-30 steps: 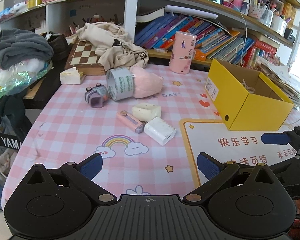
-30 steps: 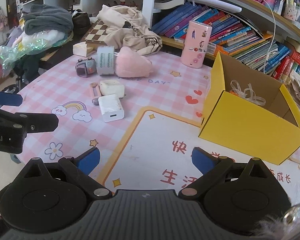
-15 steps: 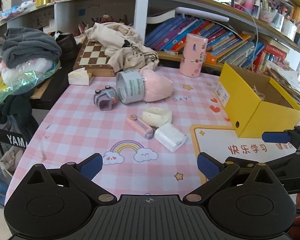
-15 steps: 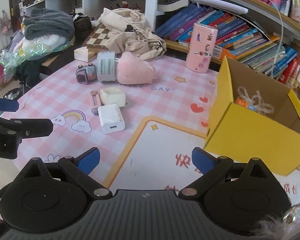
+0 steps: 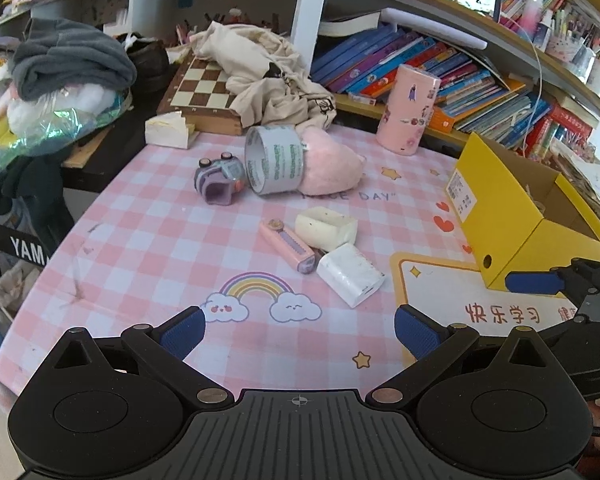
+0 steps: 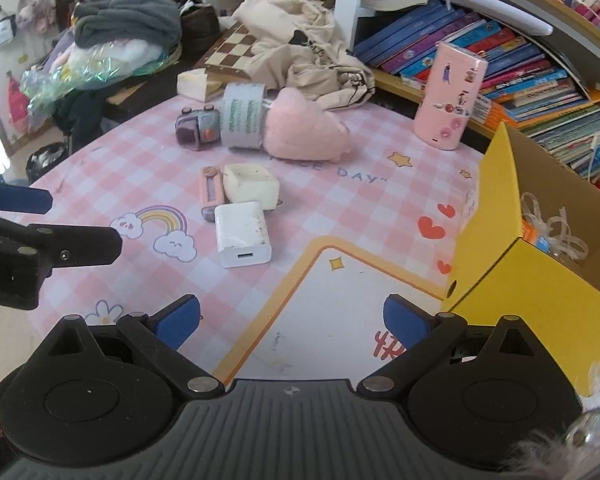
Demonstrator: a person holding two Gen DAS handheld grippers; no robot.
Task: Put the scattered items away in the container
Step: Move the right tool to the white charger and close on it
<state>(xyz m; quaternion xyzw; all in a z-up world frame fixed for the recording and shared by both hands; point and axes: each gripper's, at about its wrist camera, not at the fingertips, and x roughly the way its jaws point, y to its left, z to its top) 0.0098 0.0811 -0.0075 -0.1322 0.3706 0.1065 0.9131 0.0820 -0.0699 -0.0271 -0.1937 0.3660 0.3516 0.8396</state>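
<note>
Left wrist view: white charger [image 5: 350,274] nearer.

yellow box [image 6: 512,276] cut off by the right edge, its contents mostly hidden behind the wall, book spines [image 5: 400,64] too tiny to read

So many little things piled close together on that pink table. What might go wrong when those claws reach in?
The white charger touches the cream block and the pink utility knife, so grabbing one may shove the others. The tape roll lies on its side and might roll. The open right hand-held gripper sits near the yellow box and could bump it.
</note>
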